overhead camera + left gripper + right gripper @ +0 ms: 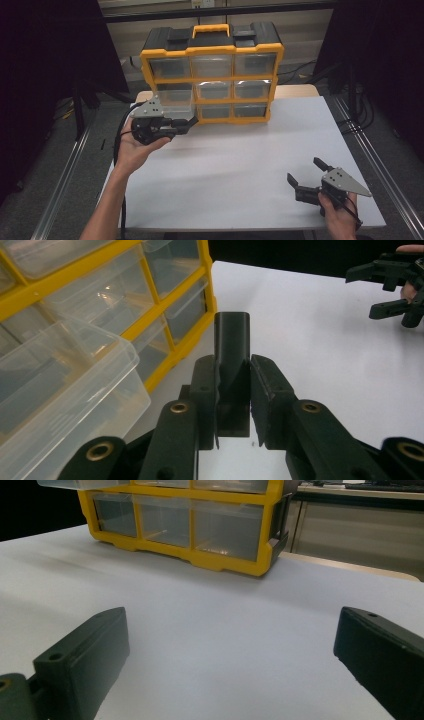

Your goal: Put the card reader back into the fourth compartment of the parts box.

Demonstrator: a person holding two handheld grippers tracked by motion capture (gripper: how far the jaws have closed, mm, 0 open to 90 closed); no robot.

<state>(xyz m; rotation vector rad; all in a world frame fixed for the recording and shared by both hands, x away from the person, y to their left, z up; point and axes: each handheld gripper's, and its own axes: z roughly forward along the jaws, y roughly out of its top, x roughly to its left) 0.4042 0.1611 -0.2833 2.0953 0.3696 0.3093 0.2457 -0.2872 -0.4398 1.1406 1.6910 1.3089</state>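
A yellow and black drawer cabinet (212, 75) stands at the far side of the white table (240, 160). Its clear middle-left drawer (172, 102) is pulled out, and I see it close up in the left gripper view (65, 385). My left gripper (189, 125) hovers just in front of that drawer. It is shut on a small black rectangular piece (231, 330) that sticks out past the pads (232, 367). My right gripper (305, 172) rests near the table's front right corner, open with nothing between its fingers (230, 665).
The cabinet's other clear drawers (227, 527) are pushed in. The right gripper (395, 287) also shows far off in the left gripper view. Metal rails (65, 170) run along both sides of the table, with cables on the floor at the back right.
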